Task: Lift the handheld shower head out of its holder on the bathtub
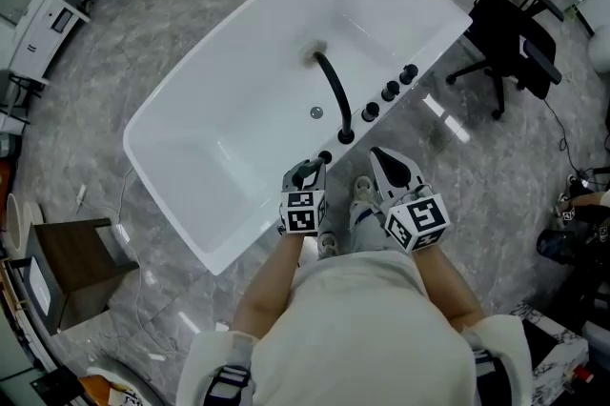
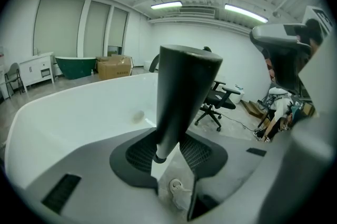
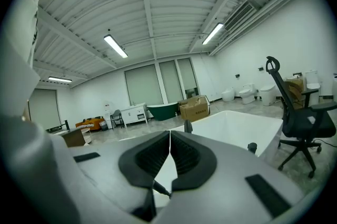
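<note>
- Grey marbled floor (image 1: 191, 23).
- Black office chair (image 1: 510, 37) on castors, upright, upper right in the head view.
- Brown wooden side table (image 1: 81, 247), at the left edge.
- Cardboard box (image 2: 114, 66), just beside a green freestanding tub (image 2: 76, 66) along the far wall.
- White cabinet (image 2: 36, 69), left of those.
- White toilets (image 3: 246, 94), in a row.
- Strip lights (image 2: 166, 5), lit, on a ribbed ceiling.

Bathroom showroom, probably: bathtubs (image 1: 238, 99), toilets (image 3: 246, 93).

The handheld shower head (image 2: 181, 97) is black and tapered, wide end up, nearly upright, clamped in the left claw (image 2: 169, 153); its narrow end hangs free over the white bathtub's (image 1: 191, 204) near long rim, by the small black holder (image 1: 325, 157)
</note>
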A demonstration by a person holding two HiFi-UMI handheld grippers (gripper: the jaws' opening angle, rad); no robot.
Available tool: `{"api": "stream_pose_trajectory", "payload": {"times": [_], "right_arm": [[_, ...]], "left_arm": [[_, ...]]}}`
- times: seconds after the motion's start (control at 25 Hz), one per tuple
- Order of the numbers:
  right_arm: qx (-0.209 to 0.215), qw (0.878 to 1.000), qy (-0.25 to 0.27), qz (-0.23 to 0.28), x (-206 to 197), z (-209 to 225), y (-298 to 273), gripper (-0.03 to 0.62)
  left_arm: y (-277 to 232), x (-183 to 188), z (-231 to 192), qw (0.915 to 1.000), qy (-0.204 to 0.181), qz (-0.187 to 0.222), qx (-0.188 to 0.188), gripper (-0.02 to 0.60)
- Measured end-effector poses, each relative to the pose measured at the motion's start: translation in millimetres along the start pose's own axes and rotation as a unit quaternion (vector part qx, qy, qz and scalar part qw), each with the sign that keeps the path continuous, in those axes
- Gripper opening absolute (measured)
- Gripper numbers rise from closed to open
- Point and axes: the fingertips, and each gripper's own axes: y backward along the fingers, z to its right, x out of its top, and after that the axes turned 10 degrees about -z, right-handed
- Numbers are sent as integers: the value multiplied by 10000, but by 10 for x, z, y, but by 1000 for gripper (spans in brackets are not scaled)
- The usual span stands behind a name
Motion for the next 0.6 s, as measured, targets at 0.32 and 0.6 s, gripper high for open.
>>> {"api": "stream_pose_trajectory", "payload": {"times": [0.32,0.6], "right_arm": [[-55,9999,26,89,-66,-242,212,21],[-100,9998,63,145,-159,-452,391,20]], "left_arm": [[372,34,35,9992,79,374,-137,143],[755,76,87,9966,152,764,-283,143]]}}
